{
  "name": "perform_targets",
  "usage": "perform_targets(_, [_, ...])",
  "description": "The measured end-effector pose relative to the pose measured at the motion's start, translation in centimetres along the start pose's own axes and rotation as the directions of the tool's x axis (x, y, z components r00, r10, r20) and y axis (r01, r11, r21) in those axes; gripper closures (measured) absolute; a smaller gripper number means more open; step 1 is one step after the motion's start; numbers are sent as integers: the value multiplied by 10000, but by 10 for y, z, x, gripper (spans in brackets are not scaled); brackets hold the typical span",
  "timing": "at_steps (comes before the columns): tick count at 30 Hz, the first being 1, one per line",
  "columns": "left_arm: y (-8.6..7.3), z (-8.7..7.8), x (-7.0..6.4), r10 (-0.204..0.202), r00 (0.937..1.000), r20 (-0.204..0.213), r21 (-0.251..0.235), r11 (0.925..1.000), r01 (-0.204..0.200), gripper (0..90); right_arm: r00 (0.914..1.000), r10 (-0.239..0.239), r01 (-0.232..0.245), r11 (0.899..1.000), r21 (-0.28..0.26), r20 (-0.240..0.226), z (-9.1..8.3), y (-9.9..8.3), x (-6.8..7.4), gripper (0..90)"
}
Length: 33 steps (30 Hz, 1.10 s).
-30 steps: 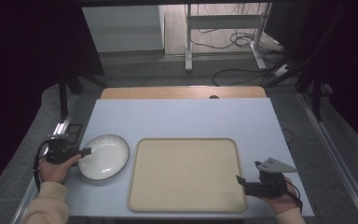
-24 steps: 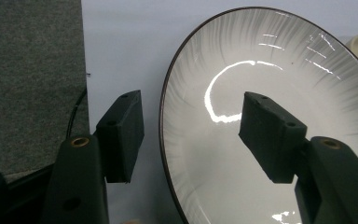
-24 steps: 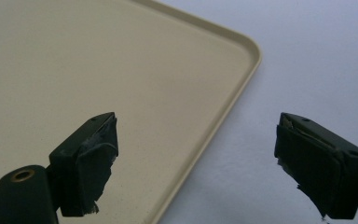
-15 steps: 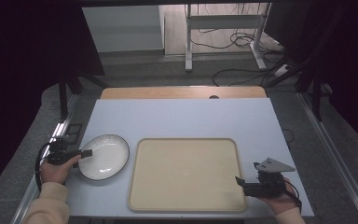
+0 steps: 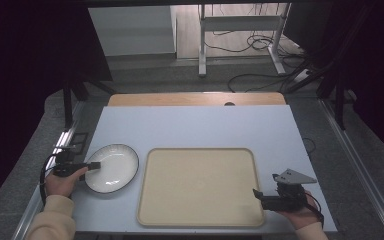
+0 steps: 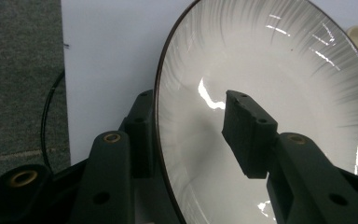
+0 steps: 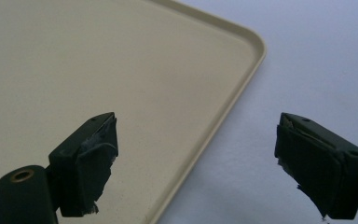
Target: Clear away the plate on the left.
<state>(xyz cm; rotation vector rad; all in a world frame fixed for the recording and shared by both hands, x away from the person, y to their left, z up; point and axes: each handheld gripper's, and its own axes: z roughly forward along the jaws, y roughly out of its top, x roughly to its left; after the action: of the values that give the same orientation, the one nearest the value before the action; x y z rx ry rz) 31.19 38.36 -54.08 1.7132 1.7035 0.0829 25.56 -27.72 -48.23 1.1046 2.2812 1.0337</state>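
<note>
With the left claw (image 6: pixel 186 135) straddling the near rim of the plate (image 6: pixel 279 84), one jaw under the dark edge and the other over the glazed inside, I judge my job is to get a sure pinch before I lift. There is a gap showing between the upper pad and the glaze, so I read this claw as not yet clamped. The plate (image 5: pixel 111 168) lies flat on the table (image 5: pixel 195 125), at its left side, just beside the left edge of the tray (image 5: pixel 199 186) and apart from it. I would close slowly, keep the rim deep between the pads, and lift the near edge only a little, since a glossy plate held at one point could slip or swing. Then I would carry it level and low across to the tray. Over on the right, the right claw (image 7: pixel 196 158) hangs wide open and empty across the tray's rim (image 7: pixel 223 112), one jaw above the tray and one above the table; I would pinch that rim to steady the tray.
</note>
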Motion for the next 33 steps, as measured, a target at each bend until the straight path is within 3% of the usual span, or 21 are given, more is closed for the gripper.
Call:
perform_targets(4, [1,0,2,-4,10000,62,56,10000,4,577,10000,19,-18,10000,-22,65,-1,1,-2,136])
perform_targets(7, [0,0,3,-45,10000,-11,28,10000,45,639,9998,129,-128,9999,-52,145,-1,2,-3,137])
perform_targets(10, [-1,-1,6,-312,9995,58,-134,9994,313,683,9996,154,-153,9999,-48,228,-3,3,-4,137])
perform_targets(17, [-1,-5,7,-449,9988,206,-171,9988,453,724,9987,290,-287,9996,-77,422,-5,3,-7,134])
perform_targets(26, [-1,-17,3,-227,9993,295,-365,9990,238,779,9980,353,-352,9994,-40,516,-5,3,-9,135])
perform_targets(33, [0,-26,-6,189,9997,128,-610,9980,-181,800,9980,344,-341,9994,-61,527,-5,3,-11,134])
